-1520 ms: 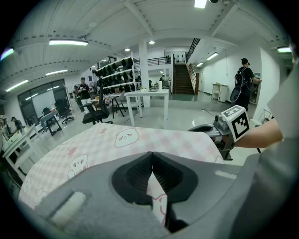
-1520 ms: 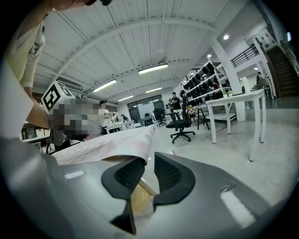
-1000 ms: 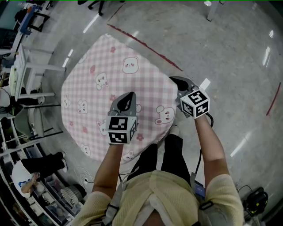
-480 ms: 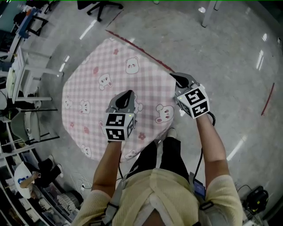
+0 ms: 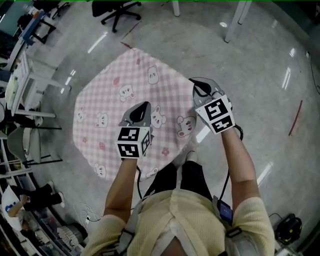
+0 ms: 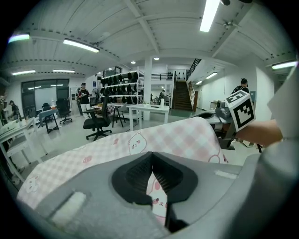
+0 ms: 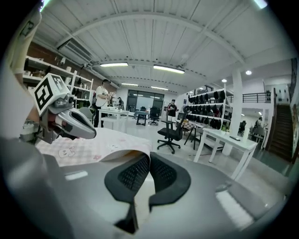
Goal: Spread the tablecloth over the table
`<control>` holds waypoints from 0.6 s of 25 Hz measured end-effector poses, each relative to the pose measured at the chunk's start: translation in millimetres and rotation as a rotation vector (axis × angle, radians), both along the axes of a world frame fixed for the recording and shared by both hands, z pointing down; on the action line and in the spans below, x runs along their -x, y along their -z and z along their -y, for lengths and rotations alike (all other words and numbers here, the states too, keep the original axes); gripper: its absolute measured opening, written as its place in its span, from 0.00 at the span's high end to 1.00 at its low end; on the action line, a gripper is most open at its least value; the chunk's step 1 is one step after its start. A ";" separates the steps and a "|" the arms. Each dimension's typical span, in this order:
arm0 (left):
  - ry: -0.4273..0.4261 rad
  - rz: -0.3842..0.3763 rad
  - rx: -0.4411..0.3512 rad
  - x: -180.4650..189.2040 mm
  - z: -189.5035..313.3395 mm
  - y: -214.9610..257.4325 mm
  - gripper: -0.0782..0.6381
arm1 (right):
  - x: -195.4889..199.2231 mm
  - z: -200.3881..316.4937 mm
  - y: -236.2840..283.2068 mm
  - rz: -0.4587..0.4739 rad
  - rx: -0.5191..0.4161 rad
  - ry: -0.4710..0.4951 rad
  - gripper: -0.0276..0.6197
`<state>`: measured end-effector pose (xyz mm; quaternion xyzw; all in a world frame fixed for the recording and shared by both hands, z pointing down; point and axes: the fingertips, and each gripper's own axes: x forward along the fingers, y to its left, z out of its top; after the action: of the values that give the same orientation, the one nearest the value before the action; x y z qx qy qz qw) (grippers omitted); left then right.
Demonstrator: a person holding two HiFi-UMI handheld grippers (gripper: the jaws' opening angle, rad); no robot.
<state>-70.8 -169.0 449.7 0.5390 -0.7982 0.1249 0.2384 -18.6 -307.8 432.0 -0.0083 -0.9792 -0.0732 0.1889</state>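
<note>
Left hand-held gripper [image 5: 145, 105] and right hand-held gripper [image 5: 194, 85] clench the near edge of the cloth [image 5: 120, 92]. You now hold that edge higher than a second ago; the cloth floats spread ahead, not yet settled.

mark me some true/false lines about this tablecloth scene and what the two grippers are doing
1. The tablecloth is pink checked with bear prints. True.
2. The left gripper is wide open with nothing in it. False: its jaws are shut on a fold of the tablecloth.
3. The right gripper is shut on the tablecloth. True.
4. Both grippers hold the cloth on its far side, away from the person. False: they hold it on the side nearest the person.
5. A black office chair stands on the floor beyond the cloth. True.
</note>
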 end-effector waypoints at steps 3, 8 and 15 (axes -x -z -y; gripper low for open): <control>0.003 0.006 -0.025 -1.0 -3.6 10.2 0.88 | 2.8 -7.6 18.3 0.011 -0.057 0.017 0.95; 0.014 0.012 -0.066 8.9 -16.9 30.7 0.88 | 15.2 -28.9 47.2 0.022 -0.145 0.050 0.95; 0.008 0.006 -0.091 23.5 -41.9 40.7 0.88 | 36.2 -67.5 67.8 0.024 -0.218 0.085 0.95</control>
<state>-94.2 -127.1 408.9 0.5455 -0.8060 0.0893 0.2117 -54.8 -240.2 364.2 -0.0282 -0.9664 -0.1874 0.1737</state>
